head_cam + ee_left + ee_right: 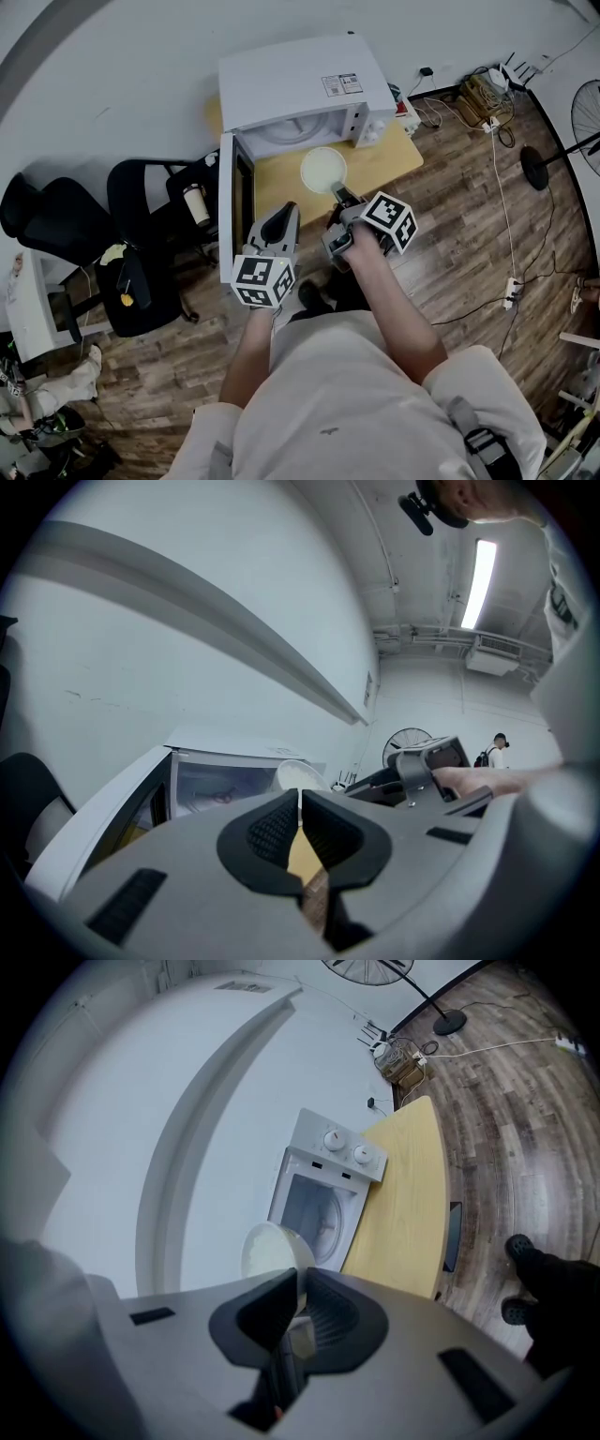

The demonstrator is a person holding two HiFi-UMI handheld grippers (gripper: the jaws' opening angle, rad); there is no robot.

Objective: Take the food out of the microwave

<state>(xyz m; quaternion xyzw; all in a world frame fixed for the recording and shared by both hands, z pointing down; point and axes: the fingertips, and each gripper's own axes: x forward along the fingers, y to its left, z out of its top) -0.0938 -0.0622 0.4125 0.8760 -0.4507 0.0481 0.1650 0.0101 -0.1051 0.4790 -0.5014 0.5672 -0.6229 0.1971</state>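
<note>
from where i stand the bowl (323, 170) is already out of the microwave (300, 84), over the yellow table (384, 164) just in front of the open cavity, with something pale inside it. the right gripper (339, 195) has its jaws pinched narrow on the near rim of the bowl, one pad inside and one outside. the left gripper (281, 214) is closed with nothing in it, only a sliver of table showing through the slit, and it hangs beside the open door (228, 206), a little apart from the bowl. i can't tell whether the bowl's base is down on the wood yet or just above it. what's left, i reckon, is to land it cleanly. a one-sided rim grip lets the far edge sag, so i'd hold the wrist steady, keep the rim level and lower straight down onto the bare patch of table, not out toward the edge. i'd let go only once the base sits flat, opening the jaws gently so the rim isn't flicked, and keep the left one off the door's edge.
</note>
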